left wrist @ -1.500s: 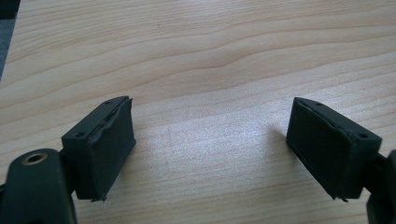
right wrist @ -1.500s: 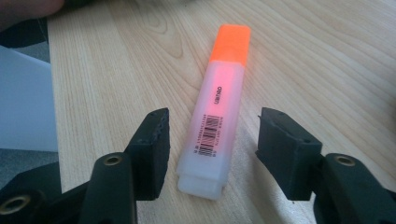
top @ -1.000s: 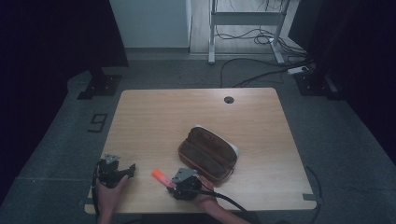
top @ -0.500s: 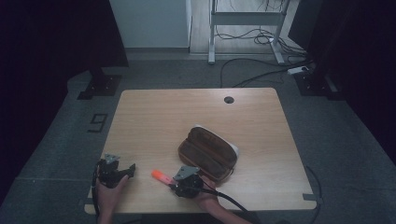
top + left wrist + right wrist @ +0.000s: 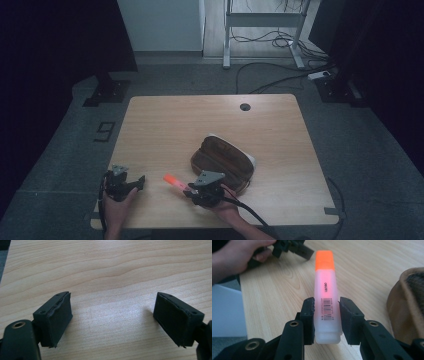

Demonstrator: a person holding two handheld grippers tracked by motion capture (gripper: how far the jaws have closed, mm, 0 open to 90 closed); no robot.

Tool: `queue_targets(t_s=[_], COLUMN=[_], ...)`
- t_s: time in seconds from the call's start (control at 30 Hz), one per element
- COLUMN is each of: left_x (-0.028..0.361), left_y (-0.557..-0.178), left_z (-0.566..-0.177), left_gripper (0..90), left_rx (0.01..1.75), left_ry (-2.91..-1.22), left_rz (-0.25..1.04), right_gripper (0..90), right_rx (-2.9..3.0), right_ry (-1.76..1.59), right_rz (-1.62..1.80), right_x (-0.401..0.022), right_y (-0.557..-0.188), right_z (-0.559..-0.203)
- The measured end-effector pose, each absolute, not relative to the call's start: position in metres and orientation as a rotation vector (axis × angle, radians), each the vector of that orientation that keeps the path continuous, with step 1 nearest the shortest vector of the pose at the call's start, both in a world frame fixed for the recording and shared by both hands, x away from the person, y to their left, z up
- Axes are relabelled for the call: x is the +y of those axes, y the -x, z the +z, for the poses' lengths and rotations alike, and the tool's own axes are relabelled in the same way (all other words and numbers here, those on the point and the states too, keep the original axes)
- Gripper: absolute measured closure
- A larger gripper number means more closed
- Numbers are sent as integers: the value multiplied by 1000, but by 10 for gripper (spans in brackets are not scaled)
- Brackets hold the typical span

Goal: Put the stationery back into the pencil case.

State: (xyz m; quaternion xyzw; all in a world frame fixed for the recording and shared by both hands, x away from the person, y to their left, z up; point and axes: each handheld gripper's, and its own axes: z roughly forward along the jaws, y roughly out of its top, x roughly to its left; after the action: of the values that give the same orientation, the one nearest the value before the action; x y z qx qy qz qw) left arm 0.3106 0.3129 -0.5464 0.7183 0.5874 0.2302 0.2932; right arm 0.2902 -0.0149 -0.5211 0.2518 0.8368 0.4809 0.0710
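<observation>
Orange cap: it is pointing away from my right hand-held gripper (image 5: 326, 315), at the far end of the highlighter (image 5: 326, 287).
Grasp: I am clenching the right hand-held gripper on the highlighter's pale barrel near its butt end, pads pressing both flat sides over the barcode; the jaws have just been closing onto it.
Where: I am holding the highlighter just above the counter (image 5: 170, 125), between the brown pouch (image 5: 222, 161) and my left hand-held gripper (image 5: 141, 180).
Left side: my left hand-held gripper is resting released, jaws standing wide over bare wood, nothing between them.
Weight: I am judging the highlighter light, an easy lift for one gripper.
Stiffness: hard plastic, so it is not giving under the pads.
Slip: smooth, glossy barrel; held this far back, I am expecting it may pivot or slide.
Better hold: mid-barrel, across the flat sides, below the cap.
Pouch: soft fabric, lying open just beside my right hand.
</observation>
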Motion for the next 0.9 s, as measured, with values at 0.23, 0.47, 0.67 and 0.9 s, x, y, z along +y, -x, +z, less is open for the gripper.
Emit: queue_targets(t_s=[0.23,0.47,0.67,0.9], left_x=[313,313,313,313], left_y=[-311,-311,-311,-311], left_z=[-546,-546,-546,-546], left_gripper=[150,150,150,150], left_rx=[1564,1564,1564,1564], left_ry=[-1914,-1914,-1915,-1915], left_rz=[613,613,613,613], right_gripper=[649,649,649,649], right_rx=[2495,2479,2463,2437], right_ry=[-757,-762,-769,-779], right_rz=[1488,1514,1535,1549], right_x=[-23,-31,-38,-46], right_y=[-291,-294,-296,-299], right_z=[-511,-504,-498,-493])
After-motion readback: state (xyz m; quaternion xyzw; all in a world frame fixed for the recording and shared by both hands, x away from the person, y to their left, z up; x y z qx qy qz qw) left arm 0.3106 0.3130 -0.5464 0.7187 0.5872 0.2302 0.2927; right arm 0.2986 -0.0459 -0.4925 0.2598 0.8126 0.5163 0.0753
